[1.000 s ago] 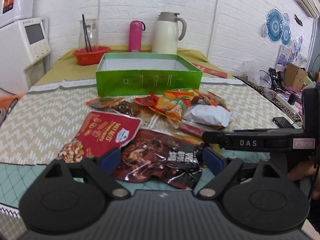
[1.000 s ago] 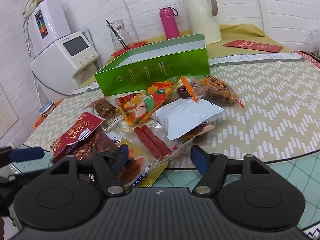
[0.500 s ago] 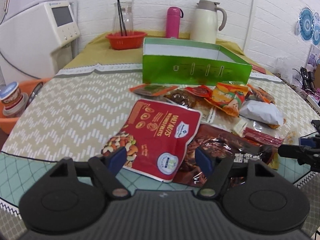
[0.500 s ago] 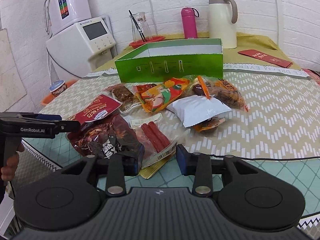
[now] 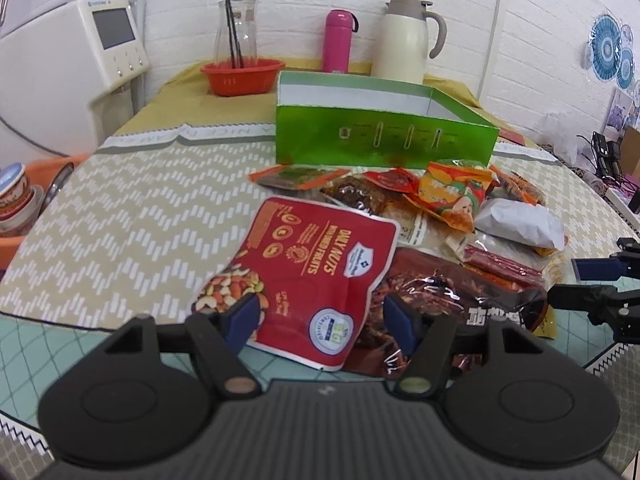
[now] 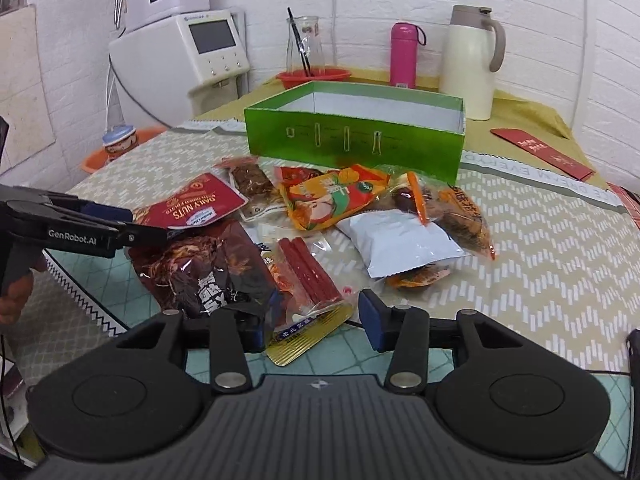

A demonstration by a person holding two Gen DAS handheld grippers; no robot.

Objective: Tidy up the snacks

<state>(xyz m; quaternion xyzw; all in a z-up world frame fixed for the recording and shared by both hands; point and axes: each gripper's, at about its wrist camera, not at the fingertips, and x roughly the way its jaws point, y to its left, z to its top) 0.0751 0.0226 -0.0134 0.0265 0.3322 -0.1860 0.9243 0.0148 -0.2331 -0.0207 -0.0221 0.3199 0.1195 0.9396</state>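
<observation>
A heap of snack packs lies on the table in front of an open green box (image 5: 384,140) (image 6: 352,140). My left gripper (image 5: 322,318) is low over the table's near edge, jaws closing. The lower end of the red nuts pouch (image 5: 316,264) lies between its blue pads, which do not press on it. A dark glossy bag (image 5: 452,296) (image 6: 208,268) lies to its right. My right gripper (image 6: 316,320) is opening, and the gold-edged end of the sausage pack (image 6: 308,268) lies loose between its pads. Behind are a white bag (image 6: 404,240) and an orange bag (image 6: 336,200).
A cream jug (image 5: 408,40), a pink bottle (image 5: 338,40) and a red basket (image 5: 240,76) with a glass carafe stand behind the box. A white appliance (image 5: 72,60) is at the left, with an orange basin of bowls (image 5: 16,208) below it. A red envelope (image 6: 540,152) lies at the far right.
My left gripper swung left from the dark bag to the red nuts pouch, and its jaws narrowed. My right gripper rolled level; its jaws narrowed, then widened again over the sausage pack.
</observation>
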